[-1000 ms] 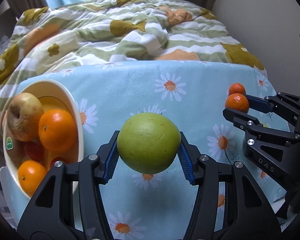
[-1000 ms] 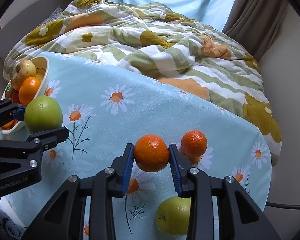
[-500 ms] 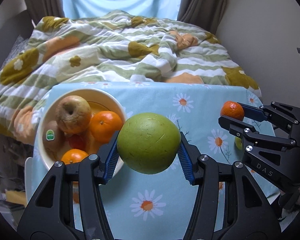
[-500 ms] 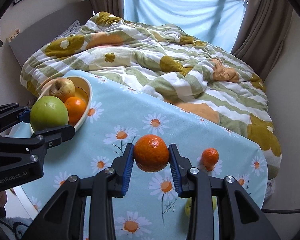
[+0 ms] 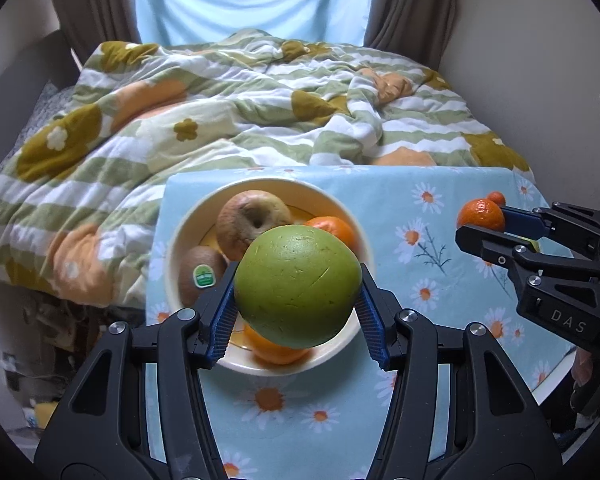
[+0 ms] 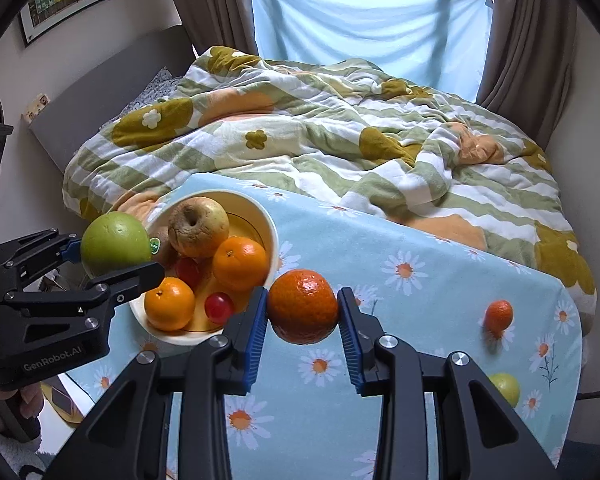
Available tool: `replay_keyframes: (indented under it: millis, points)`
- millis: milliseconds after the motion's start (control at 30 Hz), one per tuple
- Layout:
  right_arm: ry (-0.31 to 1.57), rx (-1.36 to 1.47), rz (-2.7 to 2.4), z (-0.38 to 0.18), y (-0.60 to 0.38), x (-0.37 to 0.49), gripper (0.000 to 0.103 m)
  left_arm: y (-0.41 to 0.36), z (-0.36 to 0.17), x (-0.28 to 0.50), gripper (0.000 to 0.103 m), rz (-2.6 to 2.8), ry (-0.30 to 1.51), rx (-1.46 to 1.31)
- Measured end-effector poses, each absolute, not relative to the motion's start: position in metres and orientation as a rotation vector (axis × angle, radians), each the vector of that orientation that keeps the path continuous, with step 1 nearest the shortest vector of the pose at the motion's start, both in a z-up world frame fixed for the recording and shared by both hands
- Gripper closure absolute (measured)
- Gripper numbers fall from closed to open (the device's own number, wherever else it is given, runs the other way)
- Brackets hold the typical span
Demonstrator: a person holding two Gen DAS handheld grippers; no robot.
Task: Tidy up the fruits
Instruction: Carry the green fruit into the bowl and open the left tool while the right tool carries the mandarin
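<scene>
My left gripper (image 5: 298,306) is shut on a large green apple (image 5: 298,286) and holds it over the cream fruit bowl (image 5: 188,220). In the right wrist view the same green apple (image 6: 116,242) hangs at the bowl's (image 6: 270,232) left rim. The bowl holds a brownish apple (image 6: 198,226), a kiwi (image 5: 202,272), oranges (image 6: 240,264) and a small red fruit (image 6: 219,307). My right gripper (image 6: 303,320) is shut on an orange (image 6: 303,306), above the cloth just right of the bowl. It also shows in the left wrist view (image 5: 480,216).
The table wears a light blue daisy cloth (image 6: 420,280). A small mandarin (image 6: 498,314) and a green apple (image 6: 506,388) lie on it at the right. A bed with a flowered quilt (image 6: 320,132) runs behind the table. A wall stands at the right.
Both grippers rose and moved left with their fruit. The green apple went from beside the bowl to over it. The orange came up close to the bowl's right side.
</scene>
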State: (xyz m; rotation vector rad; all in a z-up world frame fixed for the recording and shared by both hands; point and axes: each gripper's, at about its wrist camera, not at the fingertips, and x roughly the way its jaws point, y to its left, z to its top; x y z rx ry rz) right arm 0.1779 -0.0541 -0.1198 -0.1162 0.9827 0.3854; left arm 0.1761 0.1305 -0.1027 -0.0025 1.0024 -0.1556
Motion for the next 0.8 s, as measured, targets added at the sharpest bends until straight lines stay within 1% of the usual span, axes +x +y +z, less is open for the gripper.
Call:
replay_keyframes:
  millis: [367,600,800]
  points:
    - [1.016,-0.075,0.325,-0.141,-0.010,0.177,0.071,0.184,-0.149,0.191,0.043,-0.227,1.055,0.010]
    - [1.025,-0.037,0.278,-0.157,0.002,0.176,0.071,0.184,-0.170,0.194,0.043,-0.303,1.075,0.028]
    - [1.032,-0.030,0.256,-0.163,0.002,0.174,0.071,0.185,-0.173,0.196,0.041,-0.307,1.054,0.013]
